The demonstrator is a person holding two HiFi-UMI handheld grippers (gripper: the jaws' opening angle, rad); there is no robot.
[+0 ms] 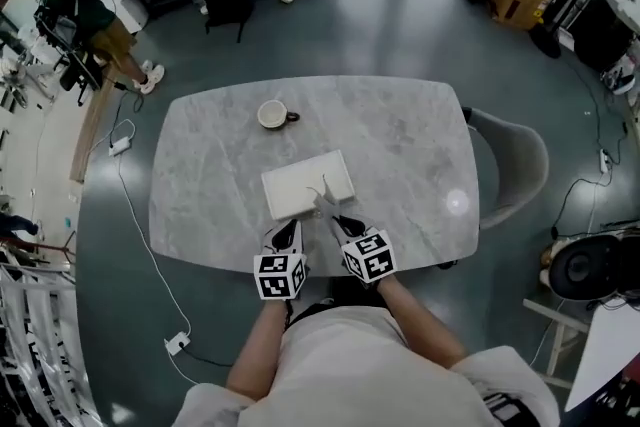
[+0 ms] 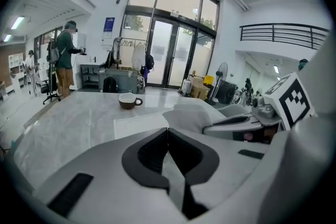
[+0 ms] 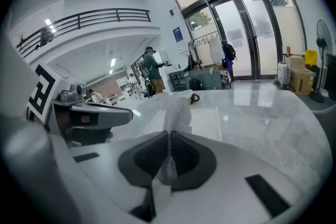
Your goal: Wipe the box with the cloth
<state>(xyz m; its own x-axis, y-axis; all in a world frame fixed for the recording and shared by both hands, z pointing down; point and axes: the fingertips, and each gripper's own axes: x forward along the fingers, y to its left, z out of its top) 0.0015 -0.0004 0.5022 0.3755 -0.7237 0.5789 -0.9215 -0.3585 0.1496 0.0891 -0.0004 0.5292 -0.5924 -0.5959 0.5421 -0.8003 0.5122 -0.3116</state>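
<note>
Head view: grey marble table (image 1: 410,145) is filling mid-frame. White flat box (image 1: 300,183) is lying at its centre, toward the near edge. Cup (image 1: 272,115) is sitting beyond the box, toward upper left, well apart from it.

Right gripper (image 1: 338,217) is hovering at the box's lower right corner, its jaws clamping a thin pale cloth (image 1: 325,199). The cloth is sticking up out of the jaws over the box's near edge.

Left gripper (image 1: 288,228) is hanging just beside the right one, at the box's lower left, its jaws pressing together with nothing between them.

A person (image 1: 85,10) is standing at upper left, away from the table.
</note>
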